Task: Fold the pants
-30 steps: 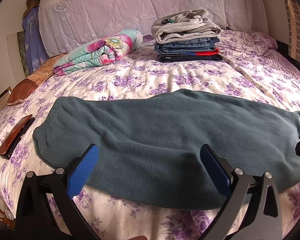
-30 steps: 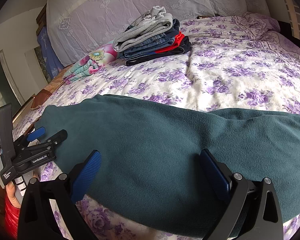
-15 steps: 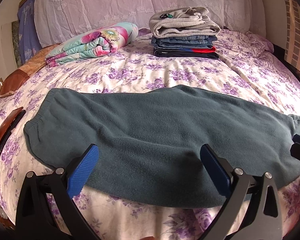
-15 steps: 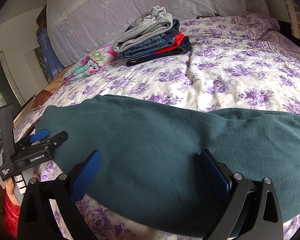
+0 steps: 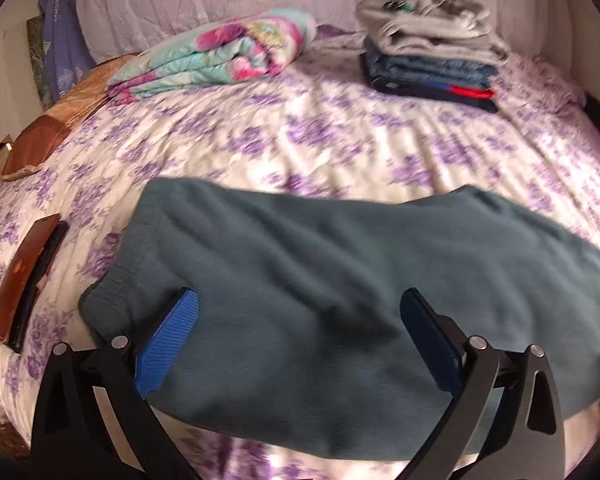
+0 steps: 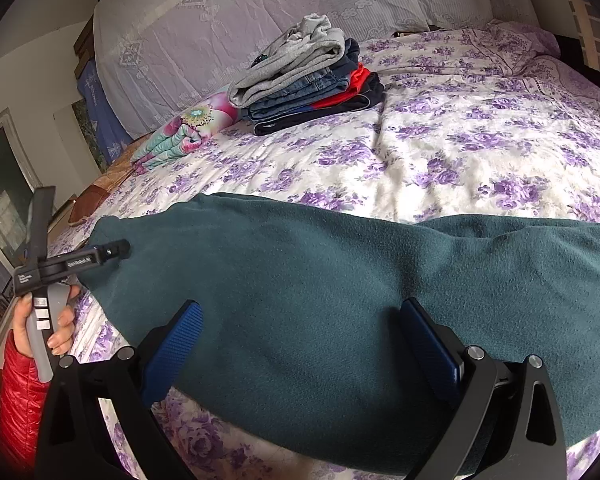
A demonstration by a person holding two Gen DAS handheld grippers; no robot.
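Note:
Dark teal fleece pants [image 5: 340,264] lie flat across the near side of the bed, also in the right wrist view [image 6: 340,288]. The elastic waistband [image 5: 116,280] is at the left end. My left gripper [image 5: 300,312] is open and empty, low over the waistband end; it also shows in the right wrist view [image 6: 100,254] at the pants' left edge. My right gripper [image 6: 300,324] is open and empty, hovering over the middle of the pants near the front edge. The pants' right end runs out of both views.
The bed has a purple-flowered cover [image 6: 460,152]. A stack of folded clothes [image 5: 432,52] and a rolled floral quilt [image 5: 220,56] sit near the pillows. A brown wallet-like case [image 5: 24,276] lies left of the pants. The bed's front edge is just below both grippers.
My left gripper has moved left and closer to the waistband end of the pants. My right gripper has stayed nearly still. Both stay open.

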